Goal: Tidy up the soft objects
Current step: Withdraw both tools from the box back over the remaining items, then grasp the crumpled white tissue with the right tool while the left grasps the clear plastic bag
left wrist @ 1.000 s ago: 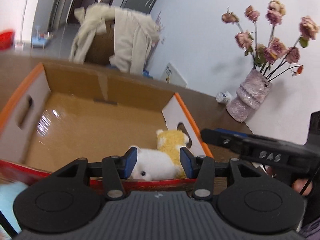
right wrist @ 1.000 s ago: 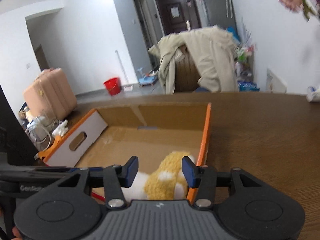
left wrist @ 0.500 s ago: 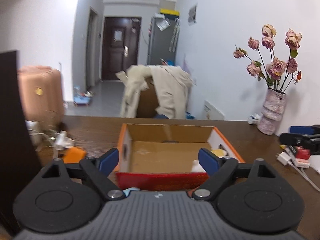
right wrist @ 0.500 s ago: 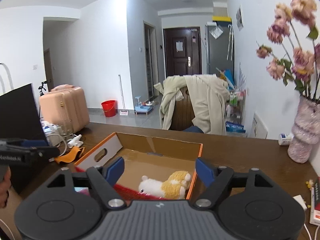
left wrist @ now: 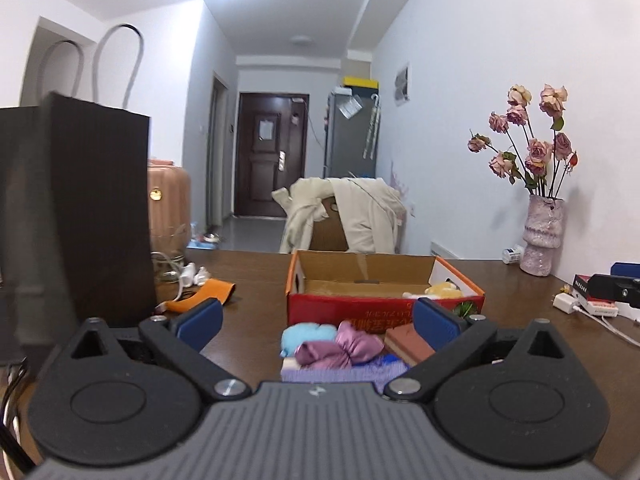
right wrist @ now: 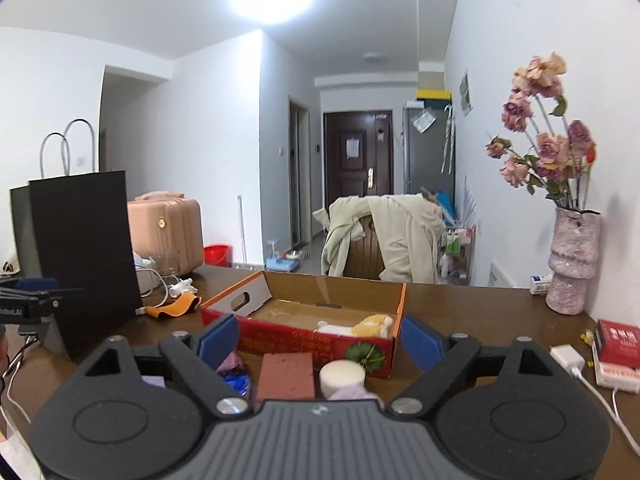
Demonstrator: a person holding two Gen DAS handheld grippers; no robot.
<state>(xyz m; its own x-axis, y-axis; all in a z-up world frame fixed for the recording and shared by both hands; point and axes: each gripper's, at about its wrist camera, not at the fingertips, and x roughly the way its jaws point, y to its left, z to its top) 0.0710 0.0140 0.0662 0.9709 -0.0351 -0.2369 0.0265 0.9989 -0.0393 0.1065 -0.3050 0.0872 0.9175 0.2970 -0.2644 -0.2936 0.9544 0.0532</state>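
Note:
A white and yellow plush toy (left wrist: 440,290) (right wrist: 360,326) lies in the right end of the open red cardboard box (left wrist: 384,312) (right wrist: 304,340). On the table in front of the box lie a blue fluffy piece (left wrist: 306,336), a purple satin bow (left wrist: 340,350), a lavender knit (left wrist: 344,374), a red-brown block (left wrist: 406,344) (right wrist: 285,376) and a white round puff (right wrist: 342,376). My left gripper (left wrist: 316,320) and right gripper (right wrist: 320,342) hang short of the box above these pieces. Both sets of jaws are opening wide, with nothing gripped between the pads.
A tall black paper bag (left wrist: 76,216) (right wrist: 80,256) stands at the left with an orange strap (left wrist: 200,296) beside it. A vase of dried roses (left wrist: 542,236) (right wrist: 572,264), a white charger (right wrist: 566,356) with its cable and a red pack (right wrist: 618,340) sit at the right.
Both grippers were closed around the plush toy inside the box; they have let it go, opened wide and pulled back from the box, so the pile in front has come into view.

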